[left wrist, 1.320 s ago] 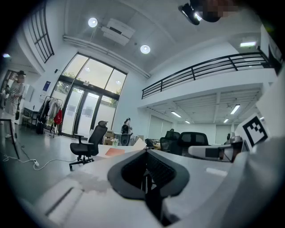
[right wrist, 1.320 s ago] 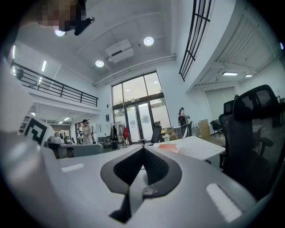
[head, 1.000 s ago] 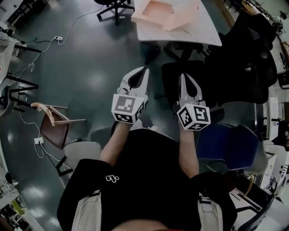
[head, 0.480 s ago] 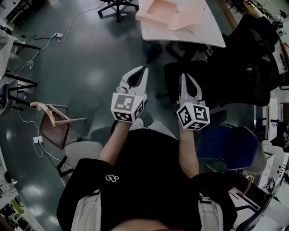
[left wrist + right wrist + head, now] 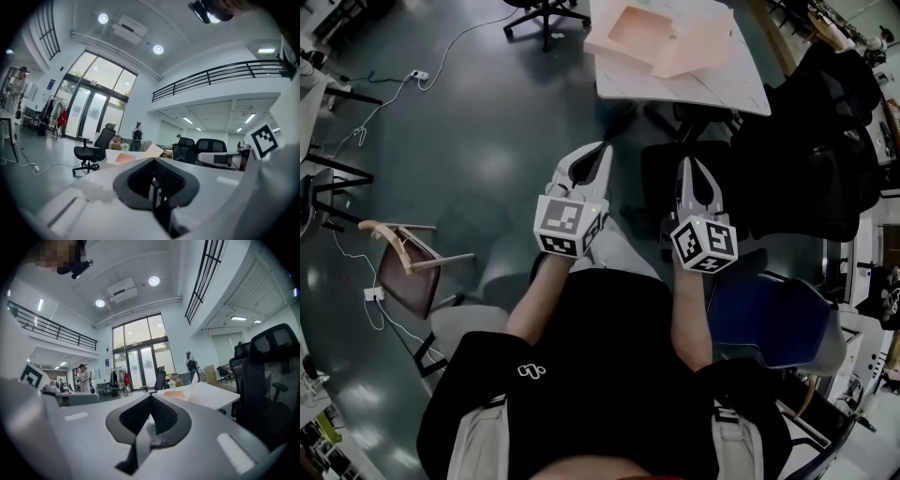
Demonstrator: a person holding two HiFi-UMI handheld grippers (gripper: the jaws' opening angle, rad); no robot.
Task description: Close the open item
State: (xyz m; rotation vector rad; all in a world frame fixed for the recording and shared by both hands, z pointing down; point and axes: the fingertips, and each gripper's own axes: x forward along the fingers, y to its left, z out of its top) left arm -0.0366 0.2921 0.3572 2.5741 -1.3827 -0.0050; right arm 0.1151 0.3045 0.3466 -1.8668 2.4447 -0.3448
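The open item is a flat peach-coloured cardboard box [image 5: 630, 30] lying on a white counter [image 5: 722, 82] ahead of the person, well apart from both grippers. Its pale lid flap [image 5: 696, 45] is folded out on the tray's right side, so tray and flap together stretch left to right across the counter.

The left gripper [image 5: 600, 148] and the right gripper [image 5: 686, 161] are held side by side at waist level over the dark grey floor [image 5: 478, 122], both pointing forward toward the counter. In each gripper view the jaws are clenched tip to tip with nothing between them, only the oval gap behind the tips.

From the left gripper [image 5: 153, 159] the box [image 5: 123, 158] shows a little left of the jaw line, with the flap [image 5: 155, 150] slanting up just beyond the tips. From the right gripper [image 5: 151, 396] the box [image 5: 175, 393] and its flap [image 5: 194, 381] sit to the right of the jaw line.

The flap lies on the right gripper's side, so that gripper looks the better placed to swing it leftward over the tray, while the left one could steady the tray. Both must first travel forward to the counter. Exactly where the hinge runs cannot be told from here.
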